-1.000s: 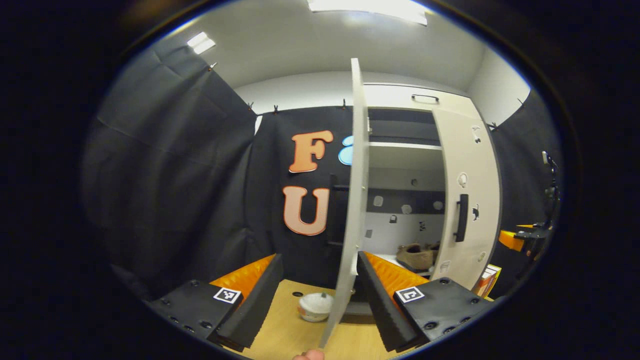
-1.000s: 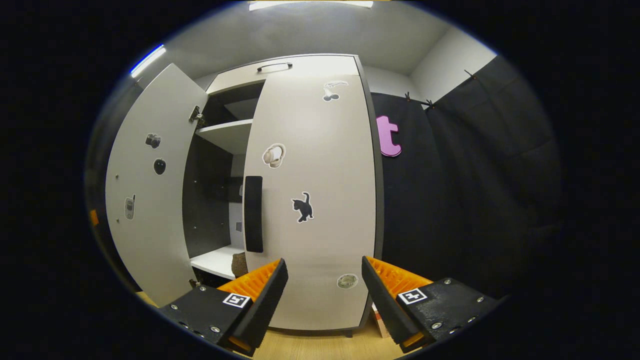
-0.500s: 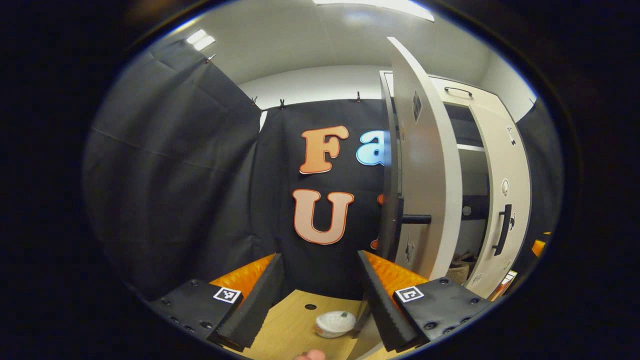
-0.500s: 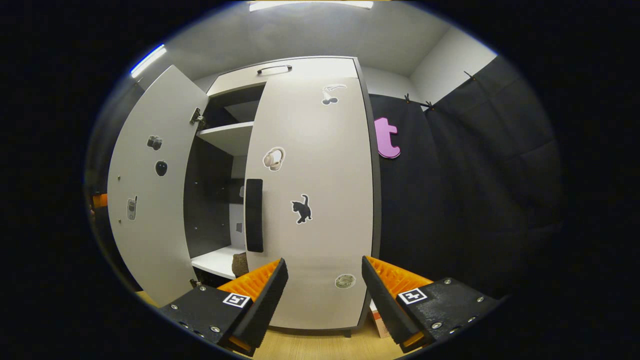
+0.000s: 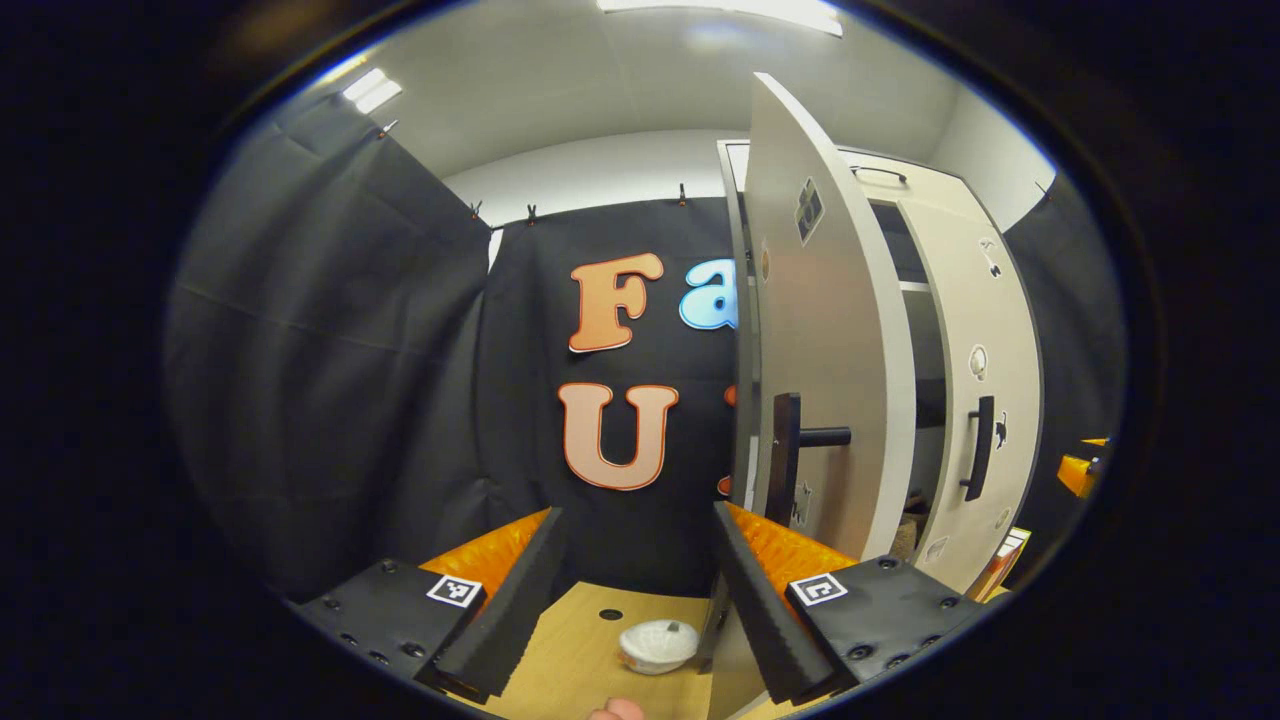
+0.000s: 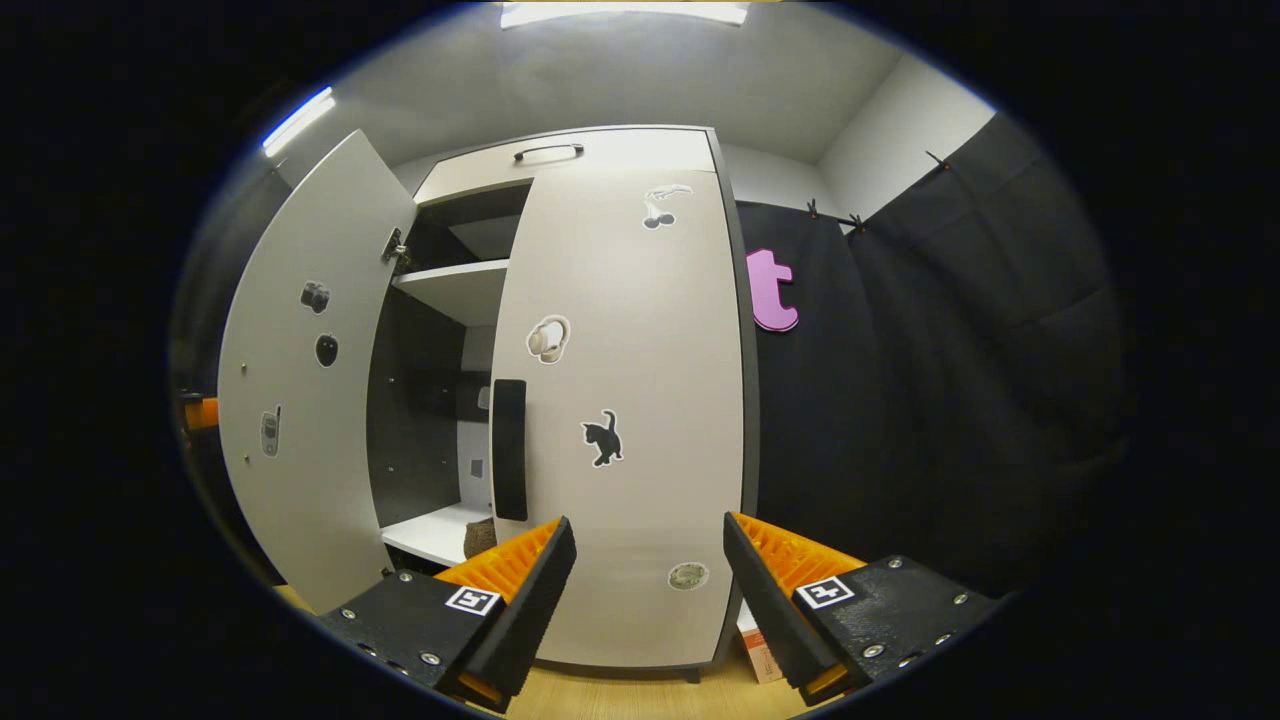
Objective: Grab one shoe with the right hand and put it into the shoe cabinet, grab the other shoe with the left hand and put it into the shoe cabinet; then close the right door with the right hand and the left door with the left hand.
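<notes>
- Cabinet (image 6: 620, 150), centre of the right gripper view: right door (image 6: 640, 400) shut, left door (image 6: 300, 400) ajar.
- Shoe (image 6: 480, 537) on the bottom shelf, mostly hidden behind the right door.
- Left gripper (image 5: 635, 590) and right gripper (image 6: 648, 595): both spread wide, holding nothing.

cabinet (image 6: 560, 160): tall, pale, dark inside, upright | right door (image 6: 625, 400): shut or nearly so, dark handle at its 9 o'clock edge, stickers on front | left door (image 6: 300, 400): ajar, swung outward, stickers on inner face; dark handle (image 5: 785, 455) on outer face | shoe (image 6: 480, 537): tan, on lower shelf (image 6: 430, 530), mostly hidden behind right door
</notes>
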Demonstrator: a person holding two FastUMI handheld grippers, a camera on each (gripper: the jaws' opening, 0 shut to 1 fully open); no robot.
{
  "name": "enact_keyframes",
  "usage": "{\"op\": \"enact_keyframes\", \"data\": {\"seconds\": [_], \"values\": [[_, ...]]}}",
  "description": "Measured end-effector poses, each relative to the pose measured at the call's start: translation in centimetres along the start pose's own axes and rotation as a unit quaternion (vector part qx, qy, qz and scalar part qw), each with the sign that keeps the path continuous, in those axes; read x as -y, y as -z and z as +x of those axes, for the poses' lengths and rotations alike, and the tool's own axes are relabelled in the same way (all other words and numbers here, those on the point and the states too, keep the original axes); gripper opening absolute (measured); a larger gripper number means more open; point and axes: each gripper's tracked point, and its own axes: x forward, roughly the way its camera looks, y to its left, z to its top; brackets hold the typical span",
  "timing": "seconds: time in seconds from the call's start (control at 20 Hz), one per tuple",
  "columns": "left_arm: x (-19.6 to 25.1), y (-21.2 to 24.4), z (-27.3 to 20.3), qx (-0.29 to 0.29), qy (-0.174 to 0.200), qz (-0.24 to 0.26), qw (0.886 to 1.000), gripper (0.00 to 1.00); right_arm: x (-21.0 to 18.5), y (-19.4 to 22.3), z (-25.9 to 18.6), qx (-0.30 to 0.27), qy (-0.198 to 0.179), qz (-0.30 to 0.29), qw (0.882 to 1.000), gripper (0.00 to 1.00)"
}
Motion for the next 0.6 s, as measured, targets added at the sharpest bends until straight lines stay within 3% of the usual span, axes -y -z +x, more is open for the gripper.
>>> {"op": "enact_keyframes", "data": {"seconds": [0.2,0.3,0.6], "values": [[4.1,0.1,-0.4,0.0,0.048,-0.01,0.999,0.99,0.2,0.3,-0.4,-0.007,0.001,0.001,1.0,0.92],[5.9,0.3,-0.4,-0.002,0.067,-0.015,0.998,0.93,0.5,0.3,-0.6,-0.008,0.004,0.0,1.0,0.92],[10.9,1.3,1.1,-0.011,0.117,-0.031,0.993,0.93,1.5,0.5,-0.9,-0.015,0.013,-0.008,1.0,0.92]]}}
